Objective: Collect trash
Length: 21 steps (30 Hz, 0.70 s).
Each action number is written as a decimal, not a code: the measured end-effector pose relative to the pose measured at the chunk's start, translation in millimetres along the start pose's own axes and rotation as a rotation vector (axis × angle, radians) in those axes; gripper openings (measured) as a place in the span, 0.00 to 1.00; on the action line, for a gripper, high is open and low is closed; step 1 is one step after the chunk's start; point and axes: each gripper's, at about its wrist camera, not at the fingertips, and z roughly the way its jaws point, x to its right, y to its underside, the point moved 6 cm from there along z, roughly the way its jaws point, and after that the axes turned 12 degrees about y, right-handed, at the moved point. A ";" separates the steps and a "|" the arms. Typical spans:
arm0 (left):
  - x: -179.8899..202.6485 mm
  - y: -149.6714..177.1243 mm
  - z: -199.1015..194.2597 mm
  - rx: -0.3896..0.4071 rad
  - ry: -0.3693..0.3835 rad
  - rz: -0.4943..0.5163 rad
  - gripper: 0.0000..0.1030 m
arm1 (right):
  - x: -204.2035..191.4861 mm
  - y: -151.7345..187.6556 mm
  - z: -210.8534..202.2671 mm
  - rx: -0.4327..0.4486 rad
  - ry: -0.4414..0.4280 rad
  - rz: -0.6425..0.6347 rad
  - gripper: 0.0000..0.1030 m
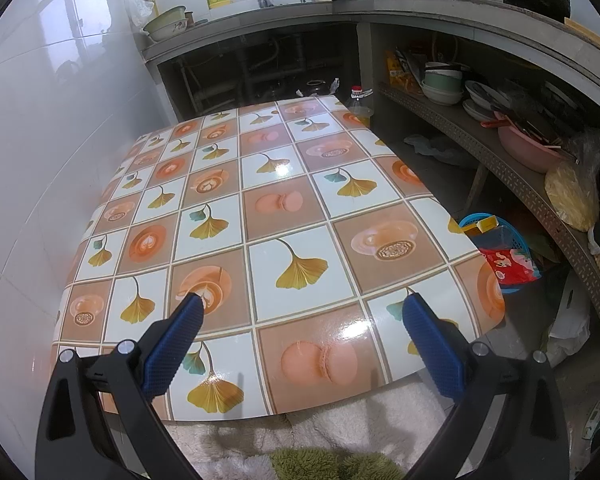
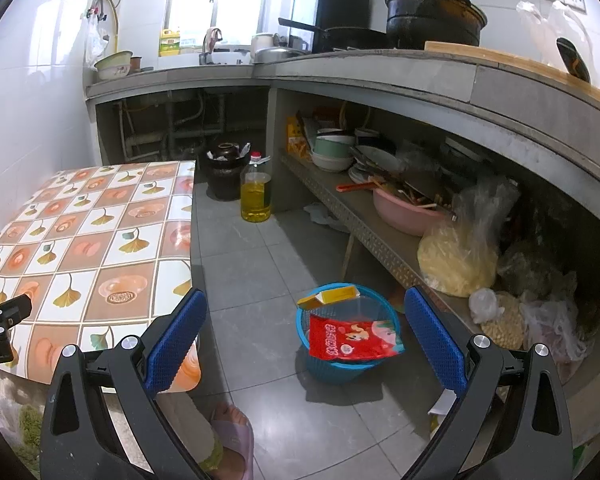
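Note:
A blue plastic basket stands on the grey floor tiles. A red snack bag drapes over its front rim and a yellow box lies across its back rim. My right gripper hangs open above and in front of the basket, nothing between its blue pads. In the left wrist view my left gripper is open over the near part of the patterned table, holding nothing. The same basket, with the red bag, shows past the table's right edge.
A bottle of yellow oil and a dark pot stand on the floor beyond the table. A low shelf under the counter holds bowls, a pink basin and bags. A person's slippered foot is near the table's corner.

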 end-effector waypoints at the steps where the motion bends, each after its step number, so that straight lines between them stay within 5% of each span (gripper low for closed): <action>1: -0.5 -0.7 0.2 0.001 0.000 0.000 0.95 | -1.9 0.7 -0.8 0.000 0.000 0.000 0.92; 21: -0.6 0.1 0.6 -0.003 0.001 -0.002 0.95 | 0.3 0.2 0.0 0.000 0.001 -0.002 0.92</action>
